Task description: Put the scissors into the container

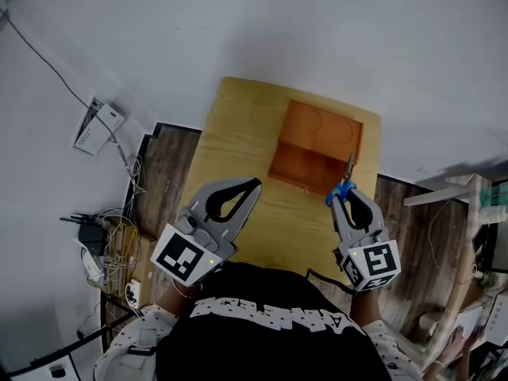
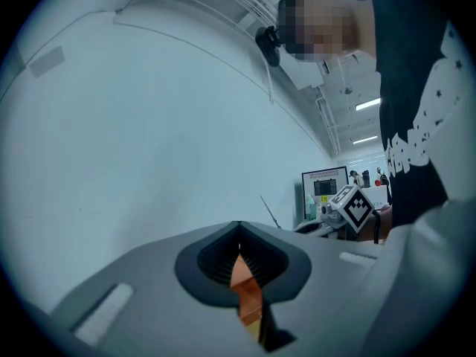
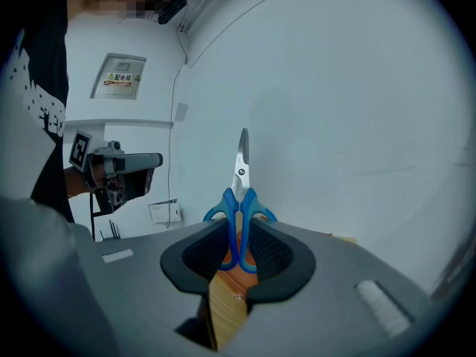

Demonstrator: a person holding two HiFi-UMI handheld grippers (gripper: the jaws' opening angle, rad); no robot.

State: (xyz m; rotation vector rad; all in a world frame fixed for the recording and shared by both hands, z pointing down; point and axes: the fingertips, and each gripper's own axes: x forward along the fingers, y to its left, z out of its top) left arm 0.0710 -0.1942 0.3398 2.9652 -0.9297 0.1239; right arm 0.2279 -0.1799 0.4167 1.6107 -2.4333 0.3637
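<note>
Black shirt [image 1: 270, 324] sits closest in head view. Past it my left gripper [image 1: 254, 184] hangs over the wooden table [image 1: 230, 125], jaws together, nothing in them. My right gripper [image 1: 343, 198] clamps the scissors [image 1: 346, 179], whose blades reach over the near right part of the orange container [image 1: 313, 137].

Left gripper view: jaw tips meet, empty, with a sliver of container [image 2: 242, 274] showing through the gap.

Right gripper view: jaws squeeze the scissors [image 3: 241, 188] by the blue handles, blades pointing straight ahead against the white wall [image 3: 357, 110].
</note>
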